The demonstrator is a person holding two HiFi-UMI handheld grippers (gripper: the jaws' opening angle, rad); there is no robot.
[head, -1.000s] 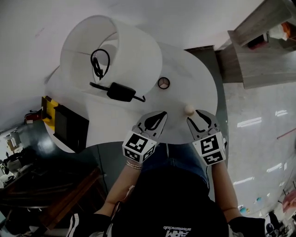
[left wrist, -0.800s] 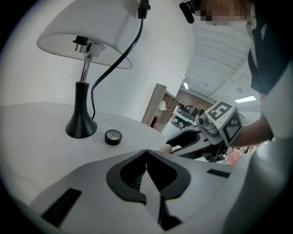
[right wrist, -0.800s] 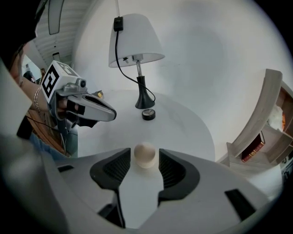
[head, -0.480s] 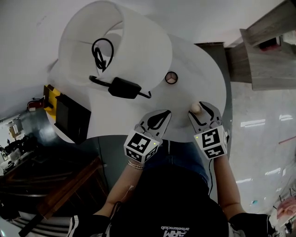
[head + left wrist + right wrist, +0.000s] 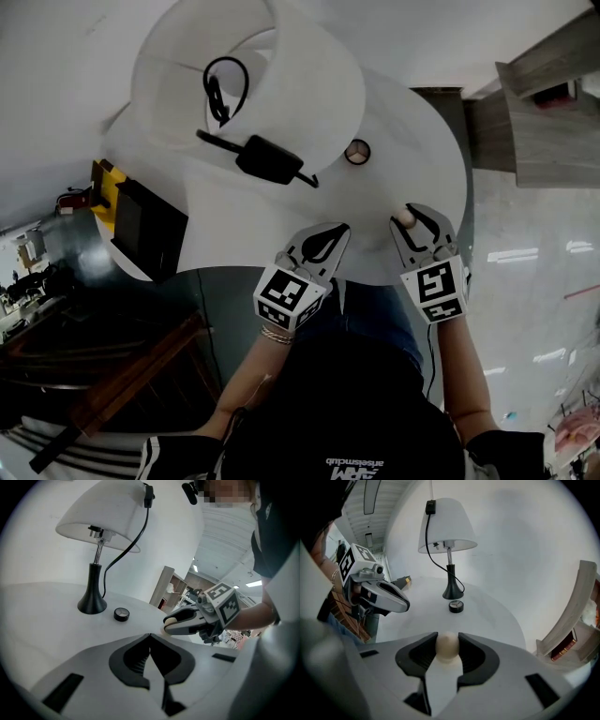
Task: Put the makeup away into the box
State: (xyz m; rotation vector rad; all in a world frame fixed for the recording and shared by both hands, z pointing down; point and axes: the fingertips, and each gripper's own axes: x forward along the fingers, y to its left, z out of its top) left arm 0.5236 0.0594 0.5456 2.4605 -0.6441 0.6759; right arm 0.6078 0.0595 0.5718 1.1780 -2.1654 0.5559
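Round white table (image 5: pixel 244 225) is filling our view, with a white-shaded lamp (image 5: pixel 309 84) standing at its far side. A dark box-like case (image 5: pixel 145 225) is sitting at the left rim, and we are taking it for the box, though we cannot tell what it is holding or whether it is open. Down at the near edge we are carrying both tools. The left gripper (image 5: pixel 337 232) is hovering with its jaws pressed together and nothing between them. The right gripper (image 5: pixel 415 223) has just been closing, and its pads are now touching both sides of the beige makeup sponge (image 5: pixel 447 645). That egg-shaped sponge is sitting upright between the jaws, at the near right part of the table. A small round compact (image 5: pixel 356 151) is waiting farther in, near the lamp's foot and well apart from both tools. What matters now is that the case lies away to the left of the sponge, across the table and beyond the left gripper. So we are judging that the gripped sponge is facing a long carry leftward, with the idle left tool nearer the case.
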